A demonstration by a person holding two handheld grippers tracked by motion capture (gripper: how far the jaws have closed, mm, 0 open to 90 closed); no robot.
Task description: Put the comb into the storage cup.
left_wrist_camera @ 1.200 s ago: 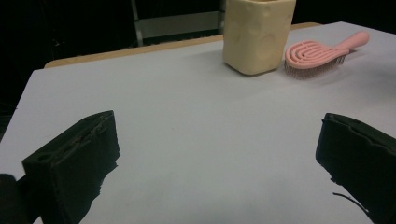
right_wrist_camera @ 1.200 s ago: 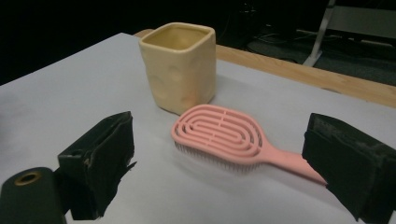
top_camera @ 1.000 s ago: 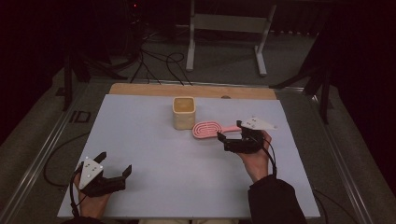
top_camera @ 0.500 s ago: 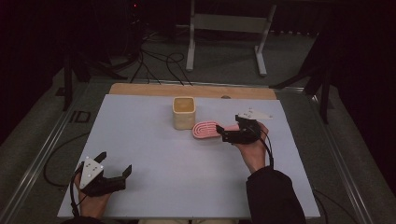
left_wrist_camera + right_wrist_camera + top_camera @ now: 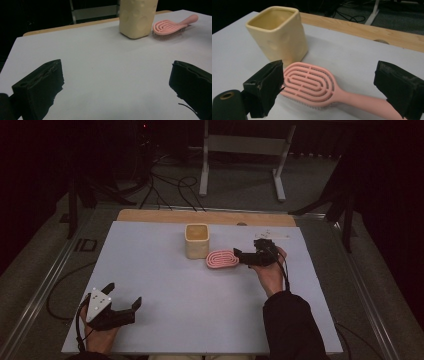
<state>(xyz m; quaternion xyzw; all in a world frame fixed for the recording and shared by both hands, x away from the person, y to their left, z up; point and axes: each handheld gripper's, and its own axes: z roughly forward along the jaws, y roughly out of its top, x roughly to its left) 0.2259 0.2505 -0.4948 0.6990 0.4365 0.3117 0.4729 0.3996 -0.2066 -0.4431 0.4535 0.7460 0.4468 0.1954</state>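
Observation:
A pink hairbrush (image 5: 222, 258) lies flat on the white table (image 5: 150, 270), its oval head next to a cream square cup (image 5: 197, 240) that stands upright. My right gripper (image 5: 239, 256) is open at the brush's handle end. In the right gripper view, my right gripper (image 5: 332, 87) has its jaws wide apart on either side of the brush (image 5: 312, 82), with the cup (image 5: 278, 32) just beyond. My left gripper (image 5: 124, 294) rests open near the front left edge and holds nothing. The left gripper view looks past my left gripper (image 5: 116, 85) to the cup (image 5: 137, 17) and brush (image 5: 167, 27) far ahead.
A wooden strip (image 5: 205, 216) runs along the table's far edge. A metal stand (image 5: 240, 150) and cables (image 5: 165, 185) lie on the dark floor behind. A wide bare stretch of table separates the two grippers.
My right gripper has moved away from the person and up to the brush, so its open jaws now straddle the handle. The left gripper, the cup and the brush have stayed put.

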